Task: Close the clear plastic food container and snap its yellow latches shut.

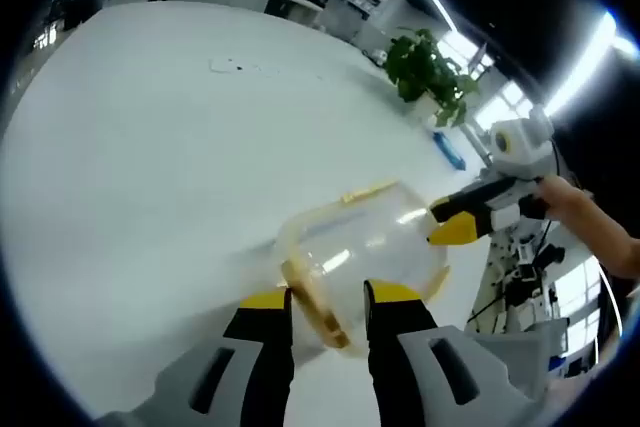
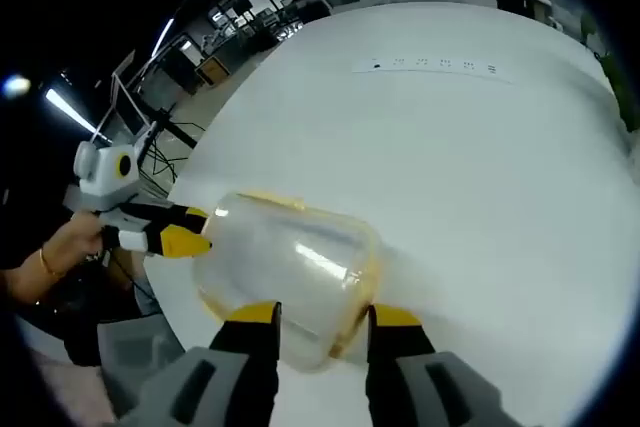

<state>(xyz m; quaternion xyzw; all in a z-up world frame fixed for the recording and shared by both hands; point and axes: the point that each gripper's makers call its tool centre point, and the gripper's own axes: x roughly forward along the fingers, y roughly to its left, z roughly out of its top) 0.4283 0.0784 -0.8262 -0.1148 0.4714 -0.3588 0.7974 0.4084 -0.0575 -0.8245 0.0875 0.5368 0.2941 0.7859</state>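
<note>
Wide white table (image 1: pixel 150 147), container (image 1: pixel 360 252) as landmark: lots of bare top beyond & to far side of it, small printed strip (image 1: pixel 240 67) well away toward table's far edge. In left gripper view, table edge runs just past container on its right, w/ potted plant (image 1: pixel 430 67) and a blue item (image 1: pixel 450 150) near that edge, further off than container; office desks & monitors past the far edge. In right gripper view, table edge curves close beside container's left end (image 2: pixel 200 287), dark floor and stands below it; row of small marks (image 2: pixel 430 65) far across the top from container. Clear plastic container w/ yellow trim lies on table near this corner, lid seemingly on. Left gripper (image 1: pixel 330 302): jaws part open, straddling near end of container, yellow latch (image 1: pixel 315 312) between the tips; can't tell if latch is gripped or just between them. Right gripper (image 2: pixel 320 317): jaws part open either side of container's near end (image 2: pixel 300 277), yellow rim between tips; contact w/ walls unclear, not clamped that can be seen. Each gripper also visible from opposite view at container's other end: right one (image 1: pixel 465 219) touching or just beside far right corner, hand (image 1: pixel 580 202) behind it; left one (image 2: pixel 185 232) at container's left end, hand (image 2: pixel 60 257) w/ bracelet holding it.
</note>
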